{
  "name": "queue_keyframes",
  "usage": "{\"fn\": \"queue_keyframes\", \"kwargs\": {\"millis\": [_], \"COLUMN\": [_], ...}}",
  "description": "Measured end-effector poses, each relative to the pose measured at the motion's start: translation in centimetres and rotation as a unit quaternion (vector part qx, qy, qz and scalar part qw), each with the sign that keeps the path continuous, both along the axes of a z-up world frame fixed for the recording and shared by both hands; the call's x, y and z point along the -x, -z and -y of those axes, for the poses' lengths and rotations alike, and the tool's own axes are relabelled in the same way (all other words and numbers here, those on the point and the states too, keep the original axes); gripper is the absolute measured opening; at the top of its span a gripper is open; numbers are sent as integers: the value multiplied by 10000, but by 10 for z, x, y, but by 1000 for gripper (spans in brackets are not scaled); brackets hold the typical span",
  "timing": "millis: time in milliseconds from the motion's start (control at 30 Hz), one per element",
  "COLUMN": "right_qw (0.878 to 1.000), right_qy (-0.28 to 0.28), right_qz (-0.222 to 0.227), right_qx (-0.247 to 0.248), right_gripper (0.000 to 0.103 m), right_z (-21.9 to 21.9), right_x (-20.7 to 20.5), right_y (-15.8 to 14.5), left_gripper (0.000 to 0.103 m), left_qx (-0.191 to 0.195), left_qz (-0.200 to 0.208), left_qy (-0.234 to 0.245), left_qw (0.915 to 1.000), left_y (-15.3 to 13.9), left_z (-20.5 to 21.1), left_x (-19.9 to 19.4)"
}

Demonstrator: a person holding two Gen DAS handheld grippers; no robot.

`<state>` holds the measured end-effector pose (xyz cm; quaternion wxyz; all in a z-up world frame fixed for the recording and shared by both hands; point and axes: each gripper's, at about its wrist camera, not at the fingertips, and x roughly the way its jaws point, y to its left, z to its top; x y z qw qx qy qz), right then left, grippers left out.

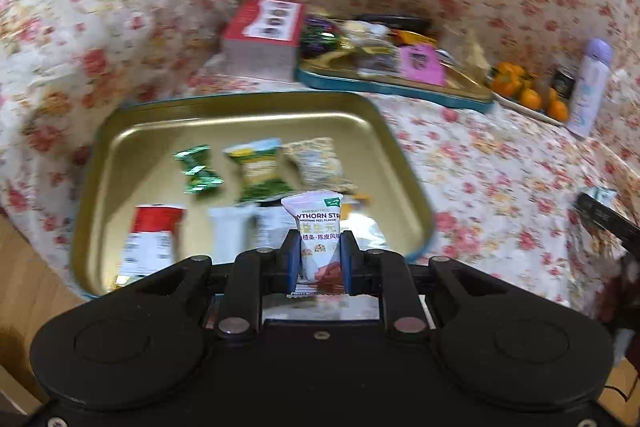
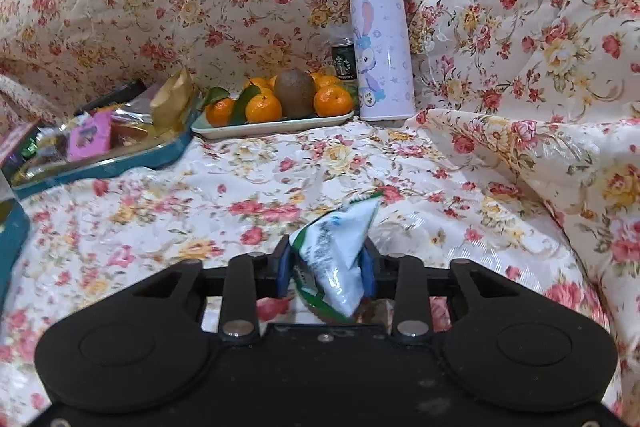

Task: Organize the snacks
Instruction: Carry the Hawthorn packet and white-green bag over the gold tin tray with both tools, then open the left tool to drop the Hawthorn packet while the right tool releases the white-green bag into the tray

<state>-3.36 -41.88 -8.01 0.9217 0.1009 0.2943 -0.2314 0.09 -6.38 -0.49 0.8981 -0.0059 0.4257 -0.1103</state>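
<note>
- L tool (image 1: 319,255) clamps a white hawthorn strip packet (image 1: 318,233) upright btwn its blue pads; packet sits over near edge of gold tray (image 1: 120,143)
- Gold tray w/ teal rim holds sorted snacks: green candy (image 1: 199,169), green-yellow packet (image 1: 256,167), pale speckled packet (image 1: 316,163), red-white packet (image 1: 154,235), white packets in front row; view blurred
- R tool (image 2: 327,269) closed on a crumpled white-green snack packet (image 2: 336,251), tilted, above the floral cloth (image 2: 400,167)
- Second teal tray (image 2: 104,167) w/ mixed snacks at rear left; beside it a plate of oranges (image 2: 272,125) w/ a kiwi (image 2: 295,93); purple flask (image 2: 382,43) and dark can (image 2: 344,61) just behind
</note>
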Motion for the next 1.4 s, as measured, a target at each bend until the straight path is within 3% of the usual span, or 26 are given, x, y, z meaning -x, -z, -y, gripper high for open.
{"fn": "queue_keyframes", "kwargs": {"millis": [167, 333, 533, 800, 1400], "right_qw": [9997, 9982, 9920, 9790, 9434], "right_qy": [-86, -341, -869, -1785, -3224], "right_qz": [217, 429, 700, 744, 456], "right_qx": [48, -249, -597, -645, -621], "right_gripper": [33, 33, 33, 33, 33], "right_z": [-26, -56, -100, -165, -295], "right_x": [9, 12, 11, -4, -53], "right_y": [-16, -33, -56, -75, -64], "left_gripper": [27, 27, 27, 27, 27], "left_qx": [2, -15, 8, 332, 60], "left_qz": [15, 59, 83, -189, -245], "left_qy": [-189, -220, -305, -716, -1052], "left_qw": [9998, 9997, 9995, 9967, 9941], "left_y": [1, 1, 2, 16, 27], "left_z": [-27, -42, -59, -89, -111], "left_x": [-13, -24, -47, -69, -84]}}
